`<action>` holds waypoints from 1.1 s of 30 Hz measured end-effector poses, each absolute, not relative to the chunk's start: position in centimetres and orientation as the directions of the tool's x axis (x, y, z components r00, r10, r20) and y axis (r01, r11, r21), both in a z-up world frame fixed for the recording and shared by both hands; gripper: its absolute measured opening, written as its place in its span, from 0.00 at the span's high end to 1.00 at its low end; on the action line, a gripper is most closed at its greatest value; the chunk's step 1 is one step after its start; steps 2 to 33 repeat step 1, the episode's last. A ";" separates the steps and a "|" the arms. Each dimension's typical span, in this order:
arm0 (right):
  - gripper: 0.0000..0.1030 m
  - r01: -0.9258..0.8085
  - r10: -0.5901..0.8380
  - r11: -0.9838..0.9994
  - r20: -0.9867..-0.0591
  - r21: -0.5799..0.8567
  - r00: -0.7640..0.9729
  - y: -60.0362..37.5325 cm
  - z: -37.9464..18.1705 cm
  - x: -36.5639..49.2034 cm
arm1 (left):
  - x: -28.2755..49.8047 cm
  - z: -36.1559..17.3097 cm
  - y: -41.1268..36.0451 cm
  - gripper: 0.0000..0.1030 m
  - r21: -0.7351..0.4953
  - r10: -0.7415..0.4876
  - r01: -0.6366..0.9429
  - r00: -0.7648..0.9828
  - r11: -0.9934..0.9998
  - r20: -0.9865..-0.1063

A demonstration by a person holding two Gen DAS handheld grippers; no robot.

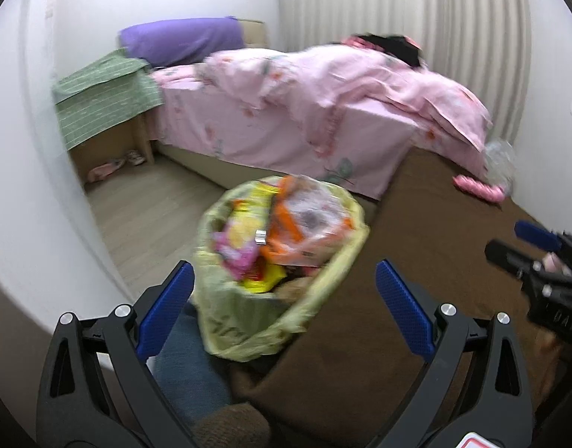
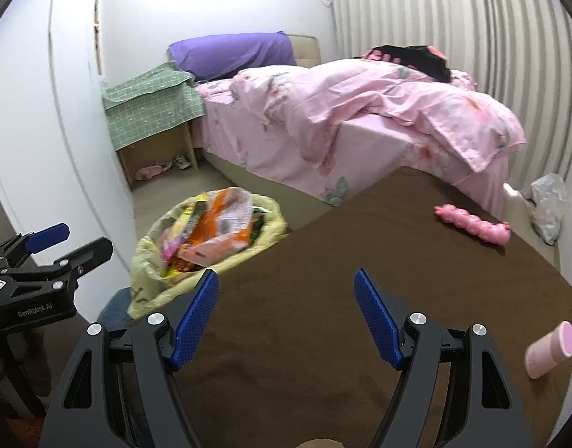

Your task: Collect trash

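1. Right wrist view takes in the whole brown carpet (image 2: 398, 261), and only here do we get a pink cylindrical container (image 2: 550, 350) lying on its side at the carpet's near right edge.
2. The bed (image 2: 323, 119) with its pink floral duvet fills the back of both views; the left wrist view is blurrier but closer to the bin.
3. The trash bin (image 1: 271, 280), lined with a pale yellow-green bag, stands on the floor at the carpet's left edge, just ahead of the left gripper (image 1: 286, 298). It's heaped to the rim with wrappers (image 1: 286, 224): yellow, orange and pink packets.
4. A crumpled clear plastic bag (image 2: 549, 209) lies on the floor past the carpet's far right corner, by the bed's foot.
5. A pink bumpy toy (image 2: 472, 226) rests on the carpet near that bag.
6. Left gripper: spread wide, nothing held.
7. Right gripper (image 2: 286, 321): also released, hovering over bare carpet.
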State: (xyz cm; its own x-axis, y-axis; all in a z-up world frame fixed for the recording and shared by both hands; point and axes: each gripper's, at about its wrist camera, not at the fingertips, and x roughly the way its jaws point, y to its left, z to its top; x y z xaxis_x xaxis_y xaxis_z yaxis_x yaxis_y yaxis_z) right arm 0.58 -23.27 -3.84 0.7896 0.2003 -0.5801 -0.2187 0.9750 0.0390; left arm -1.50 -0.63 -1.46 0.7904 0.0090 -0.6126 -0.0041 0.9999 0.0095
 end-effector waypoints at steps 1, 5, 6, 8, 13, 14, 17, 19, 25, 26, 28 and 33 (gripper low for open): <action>0.31 -0.201 0.188 0.979 -0.586 0.044 0.788 -23.9 -4.1 0.7 | -0.8 -2.0 -2.0 0.10 0.032 -0.001 0.027 0.779 0.999 -0.627; 0.31 -0.201 0.188 0.979 -0.586 0.044 0.788 -23.9 -4.1 0.7 | -0.8 -2.0 -2.0 0.10 0.032 -0.001 0.027 0.779 0.999 -0.627; 0.31 -0.201 0.188 0.979 -0.586 0.044 0.788 -23.9 -4.1 0.7 | -0.8 -2.0 -2.0 0.10 0.032 -0.001 0.027 0.779 0.999 -0.627; 0.31 -0.201 0.188 0.979 -0.586 0.044 0.788 -23.9 -4.1 0.7 | -0.8 -2.0 -2.0 0.10 0.032 -0.001 0.027 0.779 0.999 -0.627; 0.31 -0.201 0.188 0.979 -0.586 0.044 0.788 -23.9 -4.1 0.7 | -0.8 -2.0 -2.0 0.10 0.032 -0.001 0.027 0.779 0.999 -0.627; 0.31 -0.201 0.188 0.979 -0.586 0.044 0.788 -23.9 -4.1 0.7 | -0.8 -2.0 -2.0 0.10 0.032 -0.001 0.027 0.779 0.999 -0.627; 0.31 -0.201 0.188 0.979 -0.586 0.044 0.788 -23.9 -4.1 0.7 | -0.8 -2.0 -2.0 0.10 0.032 -0.001 0.027 0.779 0.999 -0.627; 0.31 -0.201 0.188 0.979 -0.586 0.044 0.788 -23.9 -4.1 0.7 | -0.8 -2.0 -2.0 0.10 0.032 -0.001 0.027 0.779 0.999 -0.627; 0.31 -0.201 0.188 0.979 -0.586 0.044 0.788 -23.9 -4.1 0.7 | -0.8 -2.0 -2.0 0.10 0.032 -0.001 0.027 0.779 0.999 -0.627; 0.31 -0.201 0.188 0.979 -0.586 0.044 0.788 -23.9 -4.1 0.7 | -0.8 -2.0 -2.0 0.10 0.032 -0.001 0.027 0.779 0.999 -0.627; 0.31 -0.201 0.188 0.979 -0.586 0.044 0.788 -23.9 -4.1 0.7 | -0.8 -2.0 -2.0 0.10 0.032 -0.001 0.027 0.779 0.999 -0.627; 0.31 -0.201 0.188 0.979 -0.586 0.044 0.788 -23.9 -4.1 0.7 | -0.8 -2.0 -2.0 0.10 0.032 -0.001 0.027 0.779 0.999 -0.627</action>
